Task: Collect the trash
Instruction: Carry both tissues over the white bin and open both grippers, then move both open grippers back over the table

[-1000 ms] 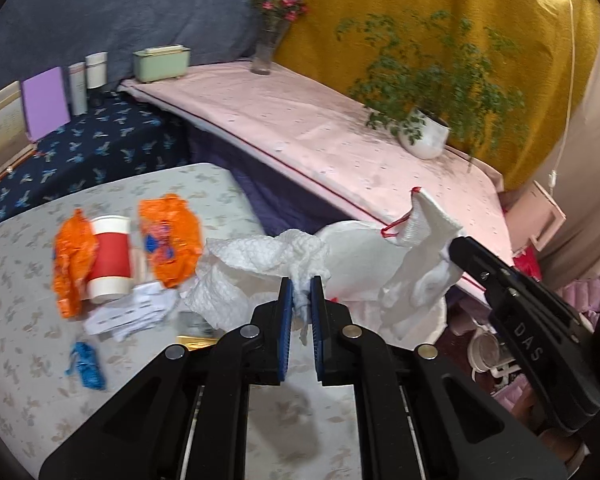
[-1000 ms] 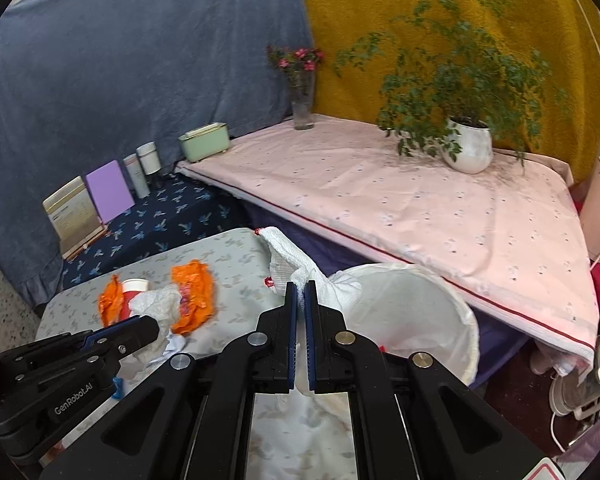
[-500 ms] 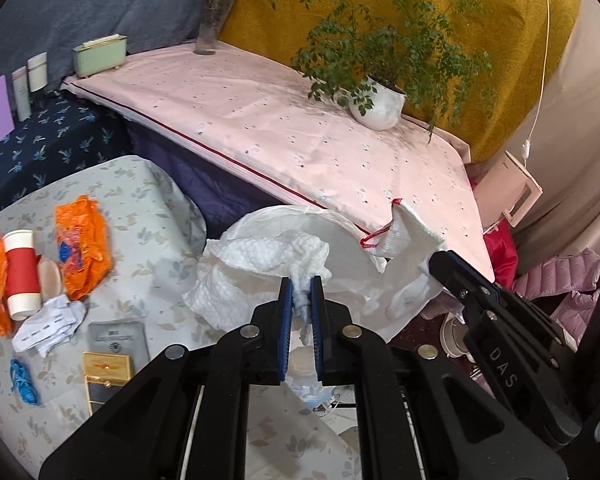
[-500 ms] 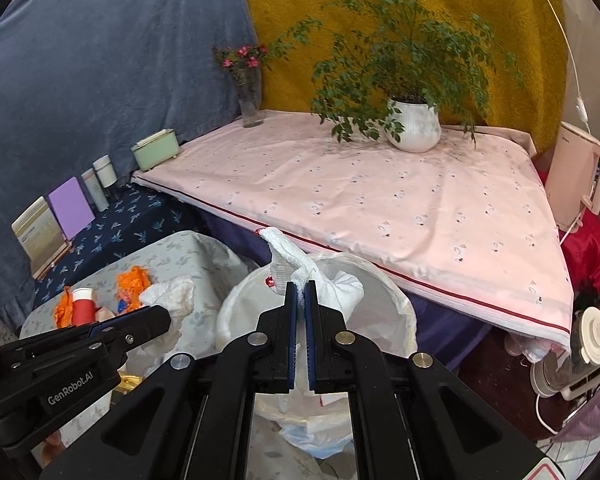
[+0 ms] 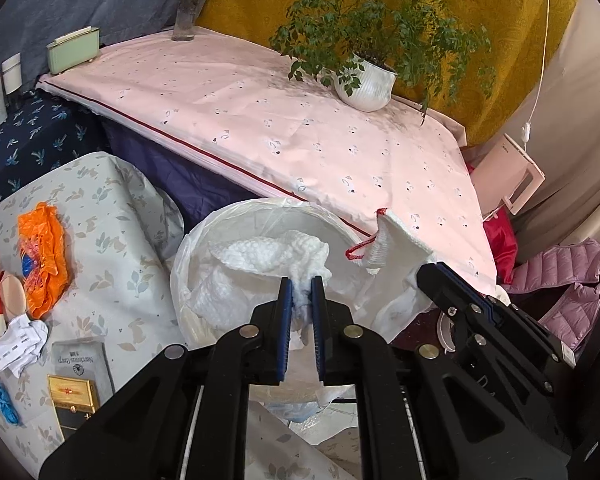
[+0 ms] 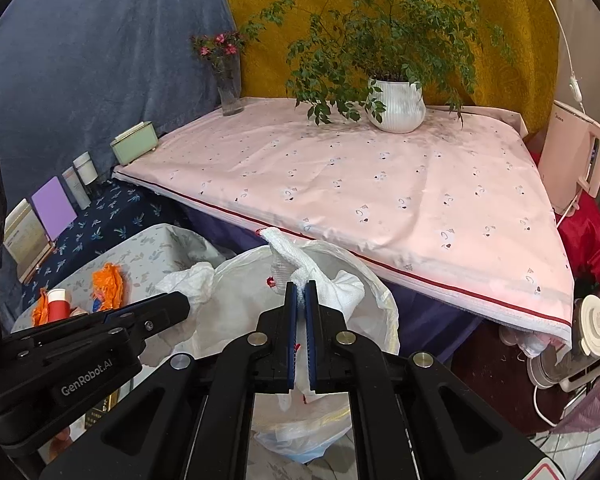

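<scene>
Left wrist view: white cloth [image 5: 268, 260] is stretched between both grippers, directly above the open mouth of the lined bin [image 5: 236, 216]. Left gripper [image 5: 301, 300] has its jaws nearly closed, pinching one bunched end. Right gripper [image 6: 300, 300] has its jaws clamped on the other end, where the red loop [image 5: 358, 248] hangs. Long axis of the cloth runs gripper to gripper across the bin; neither hand is nearer. Judgement: release lies straight below. Orange wrapper [image 5: 44, 260] and crumpled paper [image 5: 18, 344] remain on the desk [image 5: 112, 240].
</scene>
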